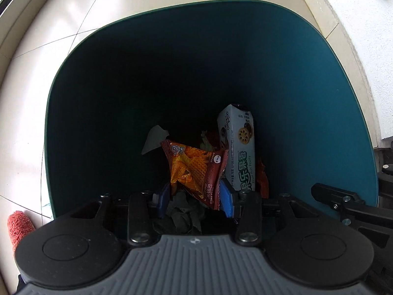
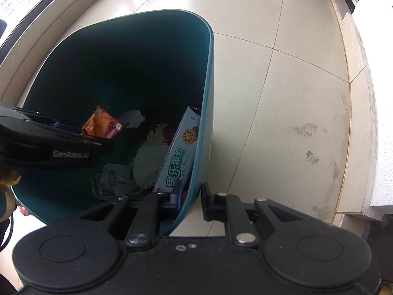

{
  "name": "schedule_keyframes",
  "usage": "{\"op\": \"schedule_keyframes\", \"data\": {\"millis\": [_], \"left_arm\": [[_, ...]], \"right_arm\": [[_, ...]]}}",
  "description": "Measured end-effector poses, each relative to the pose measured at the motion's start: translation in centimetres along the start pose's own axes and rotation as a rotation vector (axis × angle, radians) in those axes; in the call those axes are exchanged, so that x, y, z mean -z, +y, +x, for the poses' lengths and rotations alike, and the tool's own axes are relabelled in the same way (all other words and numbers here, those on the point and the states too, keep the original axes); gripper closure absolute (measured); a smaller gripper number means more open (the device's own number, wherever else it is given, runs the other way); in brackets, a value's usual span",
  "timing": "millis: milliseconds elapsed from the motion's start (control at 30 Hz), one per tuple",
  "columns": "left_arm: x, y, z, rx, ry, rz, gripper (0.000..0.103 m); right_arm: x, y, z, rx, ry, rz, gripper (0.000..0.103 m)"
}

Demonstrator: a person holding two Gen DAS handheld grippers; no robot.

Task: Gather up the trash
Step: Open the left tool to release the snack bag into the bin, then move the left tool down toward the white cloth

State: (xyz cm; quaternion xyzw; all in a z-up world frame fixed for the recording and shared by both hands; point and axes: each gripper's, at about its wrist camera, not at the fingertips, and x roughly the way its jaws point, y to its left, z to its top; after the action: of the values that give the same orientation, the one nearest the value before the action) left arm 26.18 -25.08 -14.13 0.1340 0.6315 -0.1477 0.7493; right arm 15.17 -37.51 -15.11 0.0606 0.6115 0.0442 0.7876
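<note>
Dropping snack wrapper into bin.
Left gripper (image 1: 195,198) pointing down inside teal bin (image 1: 319,86), orange chip wrapper (image 1: 194,169) between blue pads (image 1: 227,200), jaws part open, grip unclear — likely mid-release. Right gripper (image 2: 191,200) clamped on bin wall, presumably steadying it. Below wrapper: crumpled, glossy, torn open. Just beside it: biscuit box (image 1: 242,147), grey crumpled paper (image 1: 184,212).

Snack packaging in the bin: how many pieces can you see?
2: the orange chip bag between the left gripper fingers, the biscuit box against the wall. More may lie underneath.
</note>
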Motion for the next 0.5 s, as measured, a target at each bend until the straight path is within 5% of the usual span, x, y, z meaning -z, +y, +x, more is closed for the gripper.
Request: {"op": "schedule_keyframes", "data": {"millis": [167,233,500], "left_arm": [[0.7,0.2,0.0,0.04,-0.009,0.002,0.049],[1.1,0.3,-0.5,0.054,-0.022,-0.005,0.035],[2.1,1.0,-2.6,0.092,-0.081,-0.011,0.034]], "right_arm": [[0.0,0.0,0.0,0.0,0.0,0.001,0.089],[0.0,0.0,0.0,0.0,0.0,0.0,0.088],[0.0,0.0,0.0,0.001,0.0,-0.001,0.088]]}}
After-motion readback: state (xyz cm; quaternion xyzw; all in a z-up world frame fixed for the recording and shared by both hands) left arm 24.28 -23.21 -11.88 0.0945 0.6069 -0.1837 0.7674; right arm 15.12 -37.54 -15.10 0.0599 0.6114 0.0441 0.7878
